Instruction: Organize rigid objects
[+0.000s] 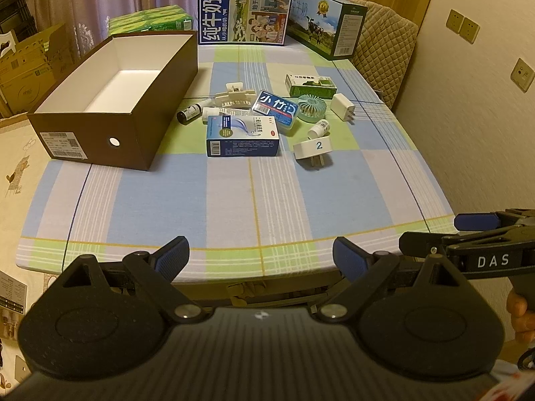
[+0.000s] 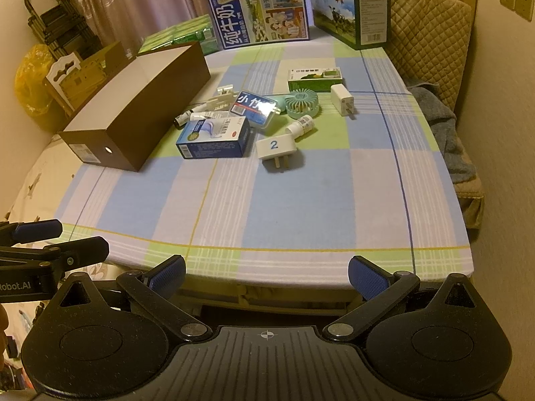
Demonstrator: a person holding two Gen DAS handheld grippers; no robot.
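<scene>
A brown open box with a white inside stands at the table's left; it also shows in the right wrist view. Small items lie in a heap at mid table: a blue medicine box, a white plug marked 2, a blue tin, a teal mini fan, a white charger, a green box, a hair clip and small bottles. My left gripper and right gripper are open and empty, at the table's near edge.
Two milk cartons and green packs stand at the table's far end. A padded chair with cloth is at the right. Cardboard boxes stand at the left. The other gripper shows at each view's side.
</scene>
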